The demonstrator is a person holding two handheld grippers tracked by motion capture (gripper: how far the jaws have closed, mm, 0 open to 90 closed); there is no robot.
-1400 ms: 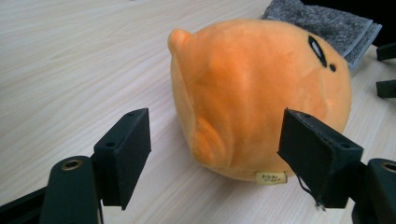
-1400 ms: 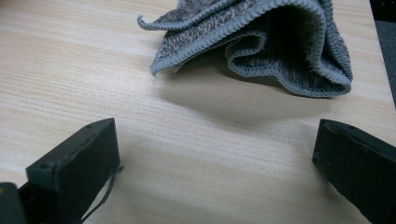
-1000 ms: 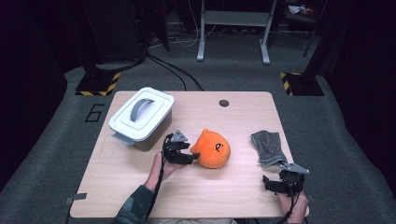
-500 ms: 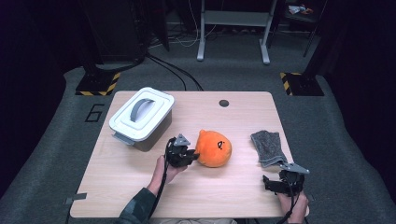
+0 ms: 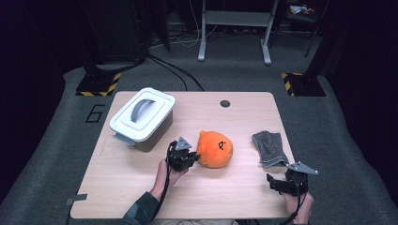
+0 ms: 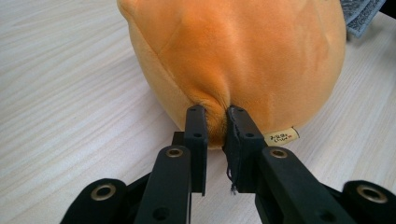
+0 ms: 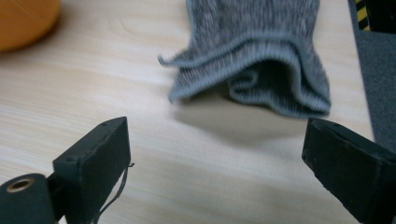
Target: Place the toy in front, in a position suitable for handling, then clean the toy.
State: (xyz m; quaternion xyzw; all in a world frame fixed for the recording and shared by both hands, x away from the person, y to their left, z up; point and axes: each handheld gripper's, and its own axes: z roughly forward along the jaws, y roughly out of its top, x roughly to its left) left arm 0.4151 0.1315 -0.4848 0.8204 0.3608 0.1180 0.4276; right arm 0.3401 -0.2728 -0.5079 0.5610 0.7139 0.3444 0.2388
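While the left claw [image 6: 214,122] pinches the orange plush [image 6: 233,60], right claw [image 7: 224,154] wide, near grey cloth [image 7: 257,60].

The high view looks forward and down from above the person's side onto the whole table [image 5: 141,187], from far off. The left gripper view rides low, close along the left gripper [image 6: 215,122], facing the orange plush toy [image 6: 233,60] at very short range. The right gripper view looks along the right gripper [image 7: 219,154] toward the grey cloth [image 7: 261,60], near the tabletop. All three views share the plush toy and the cloth.
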